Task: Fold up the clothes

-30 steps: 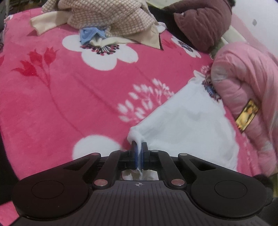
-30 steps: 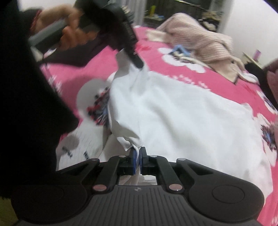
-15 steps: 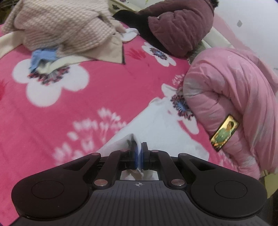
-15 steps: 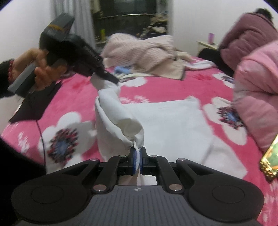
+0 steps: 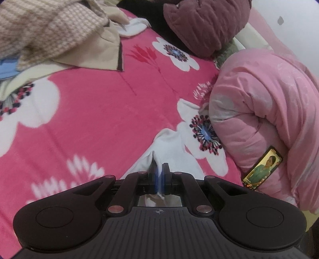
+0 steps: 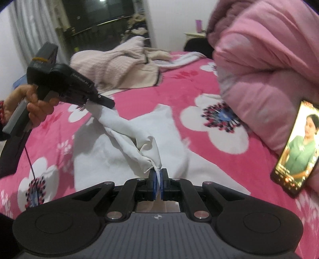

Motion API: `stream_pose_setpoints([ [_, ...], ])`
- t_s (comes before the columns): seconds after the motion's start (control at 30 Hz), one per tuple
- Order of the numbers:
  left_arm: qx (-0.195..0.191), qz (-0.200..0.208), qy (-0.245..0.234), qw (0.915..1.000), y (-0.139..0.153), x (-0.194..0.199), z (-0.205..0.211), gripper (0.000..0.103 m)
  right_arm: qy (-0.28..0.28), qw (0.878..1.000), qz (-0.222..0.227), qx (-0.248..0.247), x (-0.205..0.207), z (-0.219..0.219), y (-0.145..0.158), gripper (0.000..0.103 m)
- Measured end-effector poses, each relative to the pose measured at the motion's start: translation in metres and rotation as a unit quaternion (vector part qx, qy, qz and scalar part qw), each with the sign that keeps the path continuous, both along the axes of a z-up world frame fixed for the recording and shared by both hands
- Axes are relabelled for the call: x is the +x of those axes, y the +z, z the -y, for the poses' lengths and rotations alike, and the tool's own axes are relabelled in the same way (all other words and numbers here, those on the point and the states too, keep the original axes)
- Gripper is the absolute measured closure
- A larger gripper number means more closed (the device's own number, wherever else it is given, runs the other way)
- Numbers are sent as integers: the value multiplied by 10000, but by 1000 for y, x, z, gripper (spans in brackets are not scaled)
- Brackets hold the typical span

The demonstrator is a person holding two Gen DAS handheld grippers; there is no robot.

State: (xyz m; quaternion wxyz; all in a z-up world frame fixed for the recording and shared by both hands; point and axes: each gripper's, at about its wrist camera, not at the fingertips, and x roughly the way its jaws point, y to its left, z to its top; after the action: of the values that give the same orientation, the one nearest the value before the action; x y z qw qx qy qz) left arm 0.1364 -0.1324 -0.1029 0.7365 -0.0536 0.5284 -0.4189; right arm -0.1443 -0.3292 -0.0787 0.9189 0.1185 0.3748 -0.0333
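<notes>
A pink fleece blanket with white flowers (image 6: 139, 99) is covering the bed. The white cloth garment (image 6: 123, 147) is lying mid-bed, pinched by the left gripper (image 6: 107, 102) and right gripper (image 6: 159, 179). Only the right view is showing dark windows (image 6: 103, 14).

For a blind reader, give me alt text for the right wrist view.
Both grippers, right and left, pinch a white cloth lifted over a pink floral blanket. A phone leans on a pink quilt at right.
</notes>
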Motion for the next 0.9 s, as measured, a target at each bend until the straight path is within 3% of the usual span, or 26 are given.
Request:
stream_pose_setpoints([
  [0.33, 14, -367, -395, 9985, -31, 22, 50, 101, -777, 9952, -307, 509, -4, 45, -30, 100],
  [0.47, -295, -641, -501, 9962, -41, 30, 61, 98, -1093, 9911, -384, 652, -8, 55, -44, 100],
  [0.53, -521, -888, -410, 9938, -45, 36, 63, 87, -1319, 9876, -441, 730, -11, 62, -52, 100],
  [0.57, -649, -999, -325, 9923, -46, 40, 62, 75, -1413, 9859, -479, 754, -12, 64, -55, 100],
  [0.67, -1111, -1246, 24, 9860, -47, 49, 55, 70, -1631, 9803, -564, 964, -17, 70, -63, 99],
  [0.8, -1594, -1231, 417, 9786, -36, 55, 34, 66, -1953, 9774, -440, 679, -25, 72, -51, 86],
  [0.9, -1750, -877, 614, 9787, -19, 51, 8, 62, -2051, 9782, -82, 324, -30, 70, -30, 84],
])
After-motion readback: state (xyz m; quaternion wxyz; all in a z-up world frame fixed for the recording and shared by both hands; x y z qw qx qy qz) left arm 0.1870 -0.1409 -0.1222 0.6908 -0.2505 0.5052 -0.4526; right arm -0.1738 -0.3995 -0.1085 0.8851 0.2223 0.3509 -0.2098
